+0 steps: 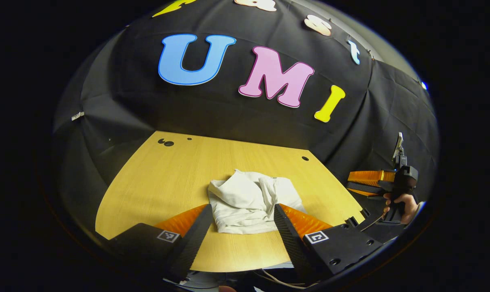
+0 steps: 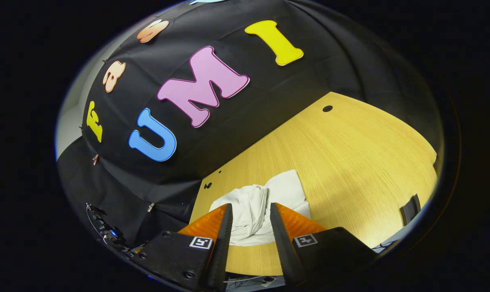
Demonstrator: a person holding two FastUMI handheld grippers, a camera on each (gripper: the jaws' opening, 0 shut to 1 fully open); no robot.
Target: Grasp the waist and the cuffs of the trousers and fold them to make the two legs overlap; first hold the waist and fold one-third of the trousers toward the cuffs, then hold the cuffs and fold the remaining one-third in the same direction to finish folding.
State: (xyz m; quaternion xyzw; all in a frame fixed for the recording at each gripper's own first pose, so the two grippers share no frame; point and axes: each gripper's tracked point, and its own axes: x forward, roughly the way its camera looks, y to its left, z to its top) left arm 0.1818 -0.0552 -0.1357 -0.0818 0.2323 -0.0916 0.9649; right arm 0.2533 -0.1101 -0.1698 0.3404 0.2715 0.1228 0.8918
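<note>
I see trousers (image 1: 249,202) bunched on the table (image 1: 163,182) near its front edge, ahead of both grippers, wall (image 1: 228,113) behind the table.

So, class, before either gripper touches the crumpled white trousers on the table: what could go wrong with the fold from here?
1. The trousers lie bunched in a heap, so waist and cuffs are hard to tell apart; a gripper may pinch the wrong part.
2. A finger might catch several layers of the heap.
3. The heap sits close to the table's near edge, so a tug might drag cloth over it.
</note>
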